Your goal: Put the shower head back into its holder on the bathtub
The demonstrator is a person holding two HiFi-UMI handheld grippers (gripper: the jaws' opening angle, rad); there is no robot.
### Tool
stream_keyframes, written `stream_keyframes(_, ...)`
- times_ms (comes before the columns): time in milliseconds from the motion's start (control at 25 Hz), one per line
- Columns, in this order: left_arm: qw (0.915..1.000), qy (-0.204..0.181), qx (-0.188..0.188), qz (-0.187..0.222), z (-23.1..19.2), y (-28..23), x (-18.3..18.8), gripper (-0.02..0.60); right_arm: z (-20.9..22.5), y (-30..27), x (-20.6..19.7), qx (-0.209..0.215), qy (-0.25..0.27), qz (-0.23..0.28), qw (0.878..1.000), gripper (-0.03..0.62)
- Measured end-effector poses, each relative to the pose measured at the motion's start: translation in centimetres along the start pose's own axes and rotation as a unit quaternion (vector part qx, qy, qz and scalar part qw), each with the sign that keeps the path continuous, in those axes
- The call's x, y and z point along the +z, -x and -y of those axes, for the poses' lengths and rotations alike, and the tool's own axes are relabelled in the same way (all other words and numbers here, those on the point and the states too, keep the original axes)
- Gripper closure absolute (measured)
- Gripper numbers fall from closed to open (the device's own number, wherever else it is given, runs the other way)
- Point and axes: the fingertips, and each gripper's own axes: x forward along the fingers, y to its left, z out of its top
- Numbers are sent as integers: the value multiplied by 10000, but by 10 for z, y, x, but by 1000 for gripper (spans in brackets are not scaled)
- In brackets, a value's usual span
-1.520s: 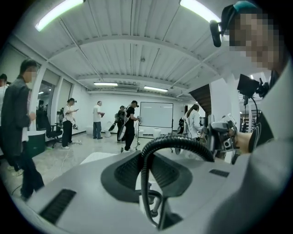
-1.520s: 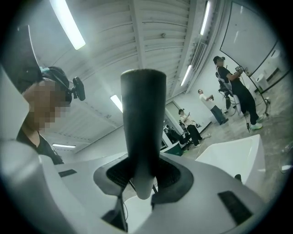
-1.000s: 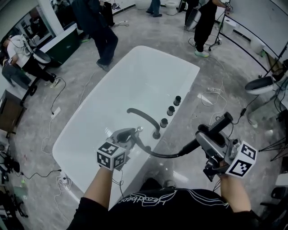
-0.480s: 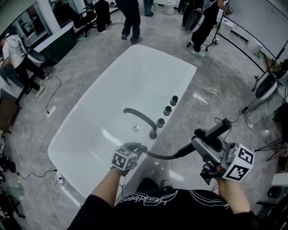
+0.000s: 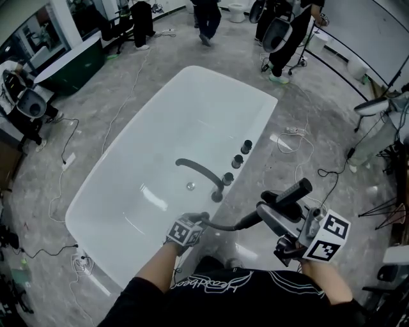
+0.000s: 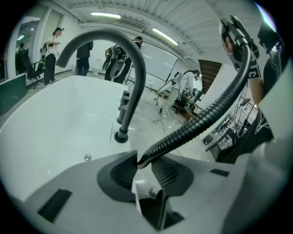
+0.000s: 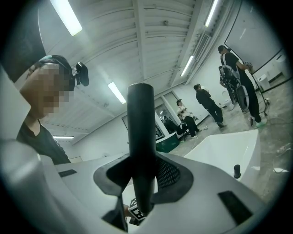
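Hose goes down first: my left tongs point(image 5: 195, 222) have dropped from above the basin to the near rim of the white bathtub point(image 5: 268, 102), drawing the ribbed hose point(image 5: 223, 225) down with them. The left gripper view shows the hose end point(image 6: 201, 121) nipped between the tips of those tongs point(image 6: 142, 162), whose jaws are now opening, so I judge the slack is being let go at the rim.

My right tongs point(image 5: 273, 211) have hardly shifted. They are clamped on the dark shower head point(image 5: 291, 193), carried about level, out past the tub's right side over the floor. The right gripper view shows its handle point(image 7: 141, 132) standing squarely between the pads point(image 7: 142, 169).

I cannot pick out the holder itself. It should be on the tub's right-hand ledge near where the hose runs down, a spot my left tongs and arm cover. With the hose lowered, the shower head can be brought in next, I judge.

That ledge is narrow and partly taken: the curved spout point(image 5: 201, 171) arches over the basin and three dark knobs point(image 5: 238, 161) stand in a row beyond it. The way in from the right, over the grey floor, looks open. Loose cables point(image 5: 300, 137) lie further off, and the people at the tub's far end point(image 5: 208, 16) are well apart.
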Motion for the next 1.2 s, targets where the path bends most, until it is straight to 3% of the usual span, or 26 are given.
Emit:
stream_keyframes(200,9995,166,-180,-183,-4,-1,-14,414,4,-17,-5,-115,103,-30,9999,468)
stream_keyframes(280,9996,154,-174,-167,-6,7,-15,407,8,-22,-9,-236,261,-90,9993,468)
stream_keyframes(480,9982,430,-213,349,-16,37,-3,410,22,-46,-30,-362,381,-246,9983,468)
stream_keyframes(560,9959,573,-325,619,-17,54,7,438,29,-58,-41,-444,475,-319,9974,468)
stream_keyframes(720,9867,930,-591,1192,-11,89,26,566,43,-73,-71,-558,509,-426,9962,468)
stream_keyframes(1000,9707,584,-767,2201,9,163,73,577,58,-109,-129,-576,1027,-826,9896,468)
stream_keyframes(1200,9669,452,-677,2419,12,192,73,577,77,-130,-198,-654,1315,-1430,9788,468)
